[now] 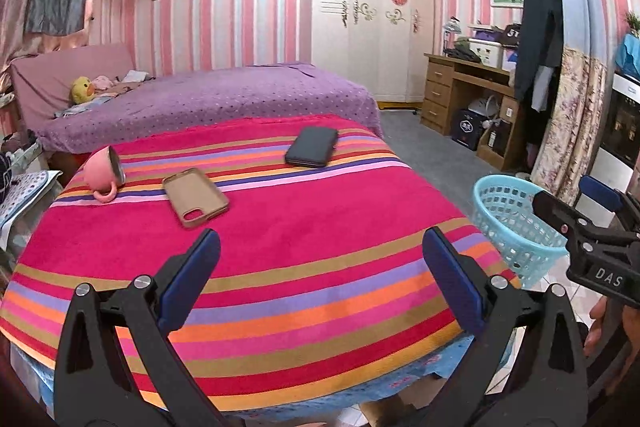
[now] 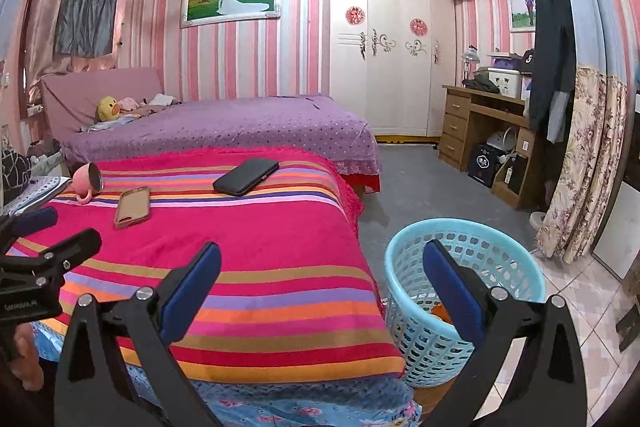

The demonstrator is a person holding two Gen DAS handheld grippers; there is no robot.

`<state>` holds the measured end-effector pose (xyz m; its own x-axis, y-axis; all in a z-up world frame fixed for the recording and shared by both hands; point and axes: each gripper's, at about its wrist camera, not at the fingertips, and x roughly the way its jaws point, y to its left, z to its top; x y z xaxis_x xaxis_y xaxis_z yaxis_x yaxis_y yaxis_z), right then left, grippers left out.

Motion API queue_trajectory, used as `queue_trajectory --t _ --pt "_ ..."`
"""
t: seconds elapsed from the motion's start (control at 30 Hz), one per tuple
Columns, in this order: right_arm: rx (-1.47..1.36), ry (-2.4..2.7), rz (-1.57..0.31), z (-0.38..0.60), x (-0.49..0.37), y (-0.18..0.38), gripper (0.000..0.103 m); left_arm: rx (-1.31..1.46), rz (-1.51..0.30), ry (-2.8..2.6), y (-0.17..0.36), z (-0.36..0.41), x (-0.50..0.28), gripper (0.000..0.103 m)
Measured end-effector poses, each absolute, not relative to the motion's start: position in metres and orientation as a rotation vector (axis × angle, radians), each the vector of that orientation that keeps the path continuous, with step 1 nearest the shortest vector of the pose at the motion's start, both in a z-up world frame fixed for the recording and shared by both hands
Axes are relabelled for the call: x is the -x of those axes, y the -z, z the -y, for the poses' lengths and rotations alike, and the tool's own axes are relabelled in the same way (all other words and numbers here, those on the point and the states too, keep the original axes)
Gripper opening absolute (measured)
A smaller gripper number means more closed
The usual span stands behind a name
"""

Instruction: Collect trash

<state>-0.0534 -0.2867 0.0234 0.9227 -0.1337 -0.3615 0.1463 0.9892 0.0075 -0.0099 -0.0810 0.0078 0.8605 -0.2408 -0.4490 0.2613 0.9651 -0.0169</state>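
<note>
Both grippers hang with jaws spread wide and nothing between them, over a striped blanket [image 1: 304, 227] beside a blue basket [image 2: 464, 291].

Left gripper [image 1: 320, 275] points across the blanket; right gripper [image 2: 320, 279] sits nearer the basket, which stands on the floor at the blanket's right edge. Something orange [image 2: 440, 311], likely trash, lies inside the basket, mostly hidden by a finger. Ahead to the left lie a tan phone case [image 1: 195, 197], a dark wallet [image 1: 312, 147] and a tipped pink mug [image 1: 102, 173]; no loose trash is clearly visible.
</note>
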Motion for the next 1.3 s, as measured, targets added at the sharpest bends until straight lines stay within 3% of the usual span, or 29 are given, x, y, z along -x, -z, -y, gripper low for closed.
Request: queue_trajectory --t 1.3 --pt "-0.011 0.111 -0.331 0.267 0.044 -0.033 0.098 -0.033 -0.413 0.25 -0.005 0.062 0.001 0.098"
